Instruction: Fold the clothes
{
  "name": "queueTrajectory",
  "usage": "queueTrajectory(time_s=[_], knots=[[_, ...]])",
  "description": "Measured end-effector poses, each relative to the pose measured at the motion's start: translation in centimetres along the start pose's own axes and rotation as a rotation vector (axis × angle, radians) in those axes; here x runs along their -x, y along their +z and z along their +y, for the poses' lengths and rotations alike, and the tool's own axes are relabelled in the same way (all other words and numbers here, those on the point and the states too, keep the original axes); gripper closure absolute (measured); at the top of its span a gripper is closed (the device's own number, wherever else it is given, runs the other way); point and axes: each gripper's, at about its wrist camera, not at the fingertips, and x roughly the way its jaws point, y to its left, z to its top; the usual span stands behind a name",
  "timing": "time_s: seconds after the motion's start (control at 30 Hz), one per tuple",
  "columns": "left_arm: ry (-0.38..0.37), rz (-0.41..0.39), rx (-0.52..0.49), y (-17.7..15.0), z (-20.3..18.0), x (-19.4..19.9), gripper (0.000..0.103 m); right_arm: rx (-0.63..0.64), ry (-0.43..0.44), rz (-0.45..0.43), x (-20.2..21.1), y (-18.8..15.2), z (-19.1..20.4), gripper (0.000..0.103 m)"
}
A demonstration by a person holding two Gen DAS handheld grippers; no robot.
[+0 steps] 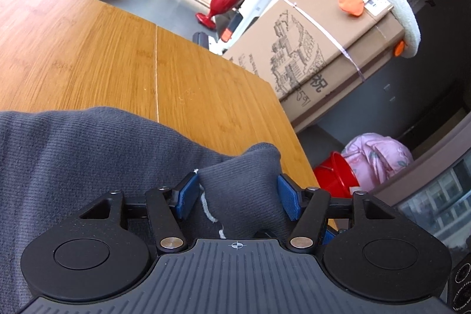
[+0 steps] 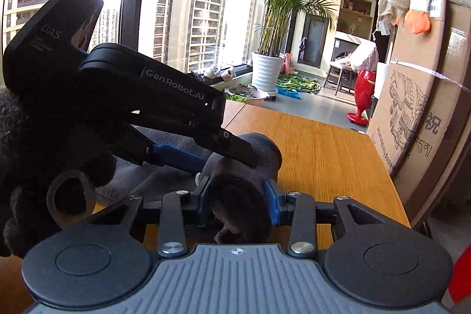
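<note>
Both tools pinch one bunched end of the gray cloth near the 5 o'clock corner of the wooden table, left gripper and right gripper probably squeezing tight, so pull gently and evenly to flatten it

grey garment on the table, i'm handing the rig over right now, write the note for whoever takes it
Left gripper: fingers pinch a bunched fold of the grey garment.
Right gripper: fingers closed on a rolled end of the same garment, right beside the left gripper's fingertips.
Garment: mostly spread on the near part of the wooden table, held end at the table's right edge.
Done: both ends gripped, a fold apparently begun.
Left: lay the fold down, flatten it, release, finish folding.
</note>
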Motion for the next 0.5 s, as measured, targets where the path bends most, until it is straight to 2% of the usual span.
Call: queueTrajectory(time_s=[0.13, 0.3, 0.4, 0.5], knots=[[-0.003, 0.042, -0.020, 1.5, -1.8, -1.2, 0.037, 0.179, -0.069, 0.016, -0.5, 0.9, 1.6, 0.070], [0.010, -0.012, -0.131, 2.2, -4.1, 1.4, 0.038, 0.347, -0.095, 0.003, -1.1, 1.2, 5.2, 0.070], [0.020, 0.022, -0.131, 1.3, -3.6, 1.3, 0.044, 0.386, -0.090, -0.007, -1.9, 1.3, 5.9, 0.069], [0.038, 0.040, -0.064, 0.7, -1.6, 0.3, 0.047, 0.332, -0.032, -0.009, -1.7, 1.9, 5.1, 0.064]])
